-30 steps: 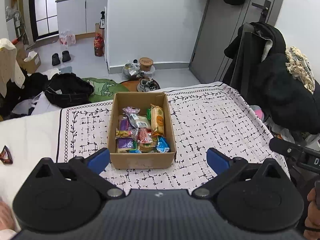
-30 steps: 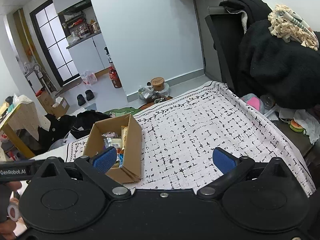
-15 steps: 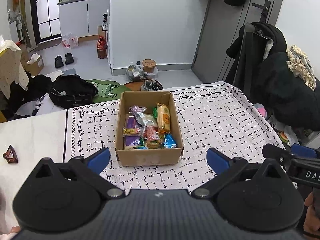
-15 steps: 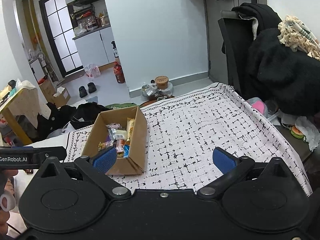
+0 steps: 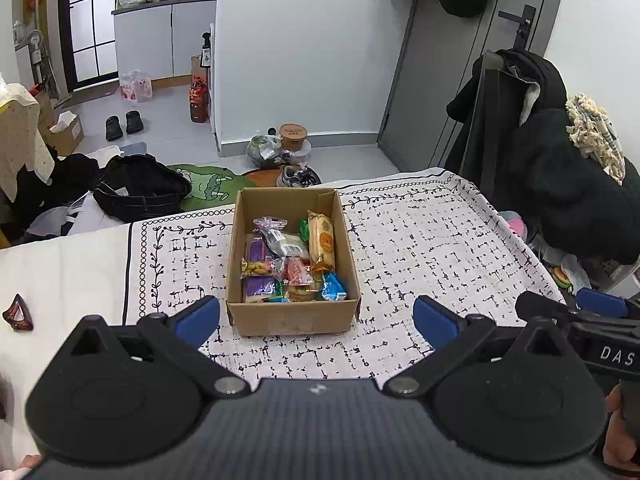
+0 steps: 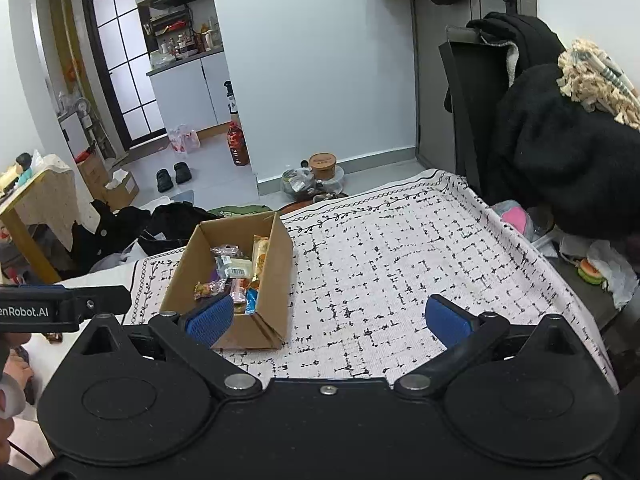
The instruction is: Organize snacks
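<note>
Both the left gripper [image 5: 316, 314] and right gripper [image 6: 328, 316] have drawn back empty, jaws spread, from the brown cardboard box [image 5: 294, 316] on the patterned tablecloth [image 5: 420, 240], wrapped snacks [image 5: 288, 260] all inside, seemingly organized.

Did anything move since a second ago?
Only the grippers did: both rose and pulled back, so the brown cardboard snack box looks farther off. Left gripper and right gripper stayed open and empty; box and snacks stayed put.

Even, bright indoor light; daylight enters through the glazed door [image 5: 92, 36] at back left. Shadows are soft, focus sharp. Fisheye bending curves the walls near the edges.
</note>
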